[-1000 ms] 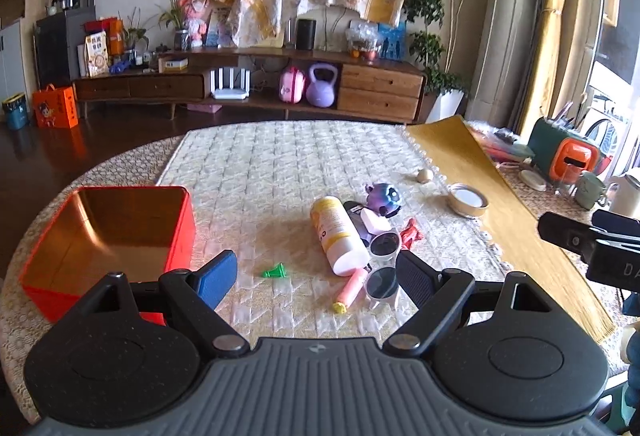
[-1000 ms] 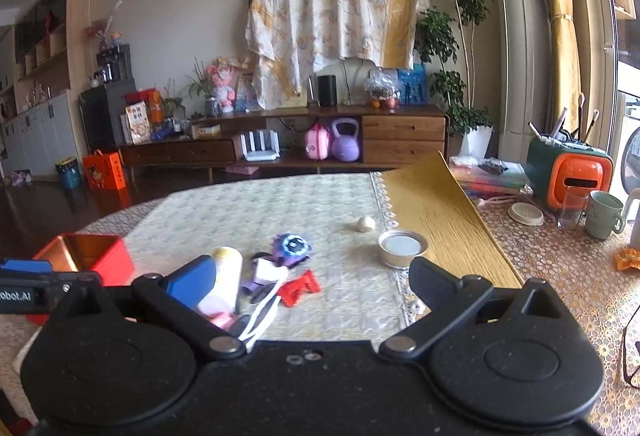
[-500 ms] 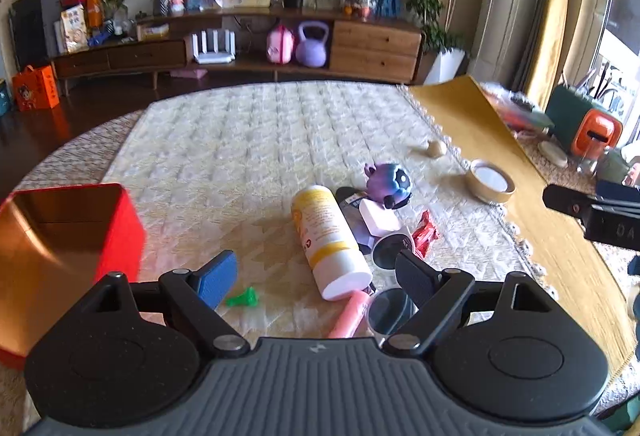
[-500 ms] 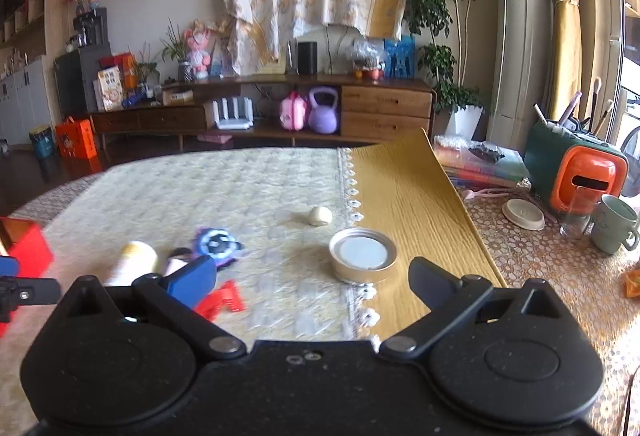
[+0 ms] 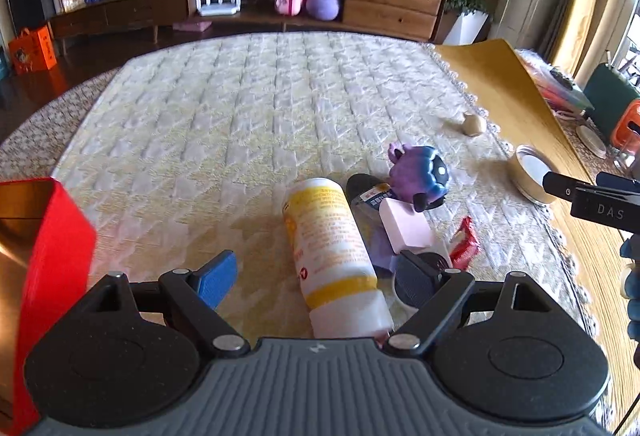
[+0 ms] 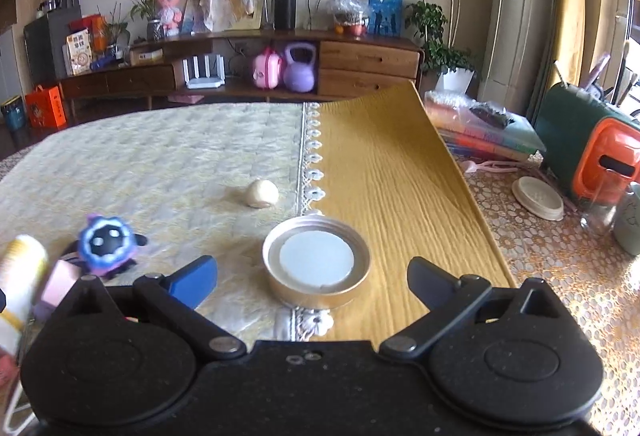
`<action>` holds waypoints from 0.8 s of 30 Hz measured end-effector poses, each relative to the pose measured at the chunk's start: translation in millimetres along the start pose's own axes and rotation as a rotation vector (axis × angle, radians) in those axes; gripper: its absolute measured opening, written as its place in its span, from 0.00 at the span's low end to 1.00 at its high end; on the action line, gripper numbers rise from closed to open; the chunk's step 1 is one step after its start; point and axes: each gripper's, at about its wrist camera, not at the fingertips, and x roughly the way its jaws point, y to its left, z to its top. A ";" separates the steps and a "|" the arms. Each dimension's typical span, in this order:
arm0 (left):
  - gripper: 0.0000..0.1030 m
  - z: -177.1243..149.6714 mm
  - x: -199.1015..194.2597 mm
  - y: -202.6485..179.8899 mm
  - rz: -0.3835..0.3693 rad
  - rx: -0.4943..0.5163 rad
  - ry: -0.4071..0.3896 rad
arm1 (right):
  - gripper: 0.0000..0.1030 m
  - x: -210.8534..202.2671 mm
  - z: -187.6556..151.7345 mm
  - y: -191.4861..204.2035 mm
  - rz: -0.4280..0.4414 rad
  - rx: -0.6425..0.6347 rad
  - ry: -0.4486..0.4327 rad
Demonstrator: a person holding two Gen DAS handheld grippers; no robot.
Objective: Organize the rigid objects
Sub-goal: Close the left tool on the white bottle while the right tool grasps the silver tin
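A white and yellow bottle [image 5: 332,252] lies on the quilted cloth between the open jaws of my left gripper [image 5: 316,276]. Beside it lie a pink block [image 5: 404,228], a purple and blue toy figure [image 5: 420,172], a red wrapper [image 5: 464,240] and a dark round cap [image 5: 416,276]. A red tin box [image 5: 56,236] stands at the left. My right gripper [image 6: 312,276] is open and empty, with a round metal lid [image 6: 316,264] between its jaws; the lid also shows in the left wrist view [image 5: 528,172].
A small beige ball [image 6: 262,193] lies past the lid. A yellow mat [image 6: 392,172] covers the right part of the table. Books [image 6: 480,132], a green and orange holder [image 6: 592,148], a white lid [image 6: 538,196] and a glass [image 6: 600,208] stand at the far right.
Both grippers moved forward and down. The left one closed in on the bottle, hiding the green piece and pink tube. The right one swung right, bringing the metal lid between its jaws.
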 end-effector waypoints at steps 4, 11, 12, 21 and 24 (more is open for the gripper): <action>0.84 7.0 19.0 5.8 0.015 -0.050 0.028 | 0.98 13.6 2.6 -4.4 0.000 0.026 0.017; 0.84 6.5 34.2 10.9 0.012 -0.080 0.060 | 0.93 36.3 4.0 -6.5 -0.005 0.039 0.051; 0.84 7.2 35.0 11.0 0.012 -0.081 0.062 | 0.92 38.3 3.5 -6.4 -0.003 0.038 0.055; 0.60 7.2 33.7 6.9 -0.036 -0.077 0.050 | 0.74 44.1 2.0 -4.3 0.000 0.048 0.067; 0.49 8.5 32.3 4.7 -0.064 -0.070 0.049 | 0.74 43.7 2.5 -4.3 -0.004 0.054 0.068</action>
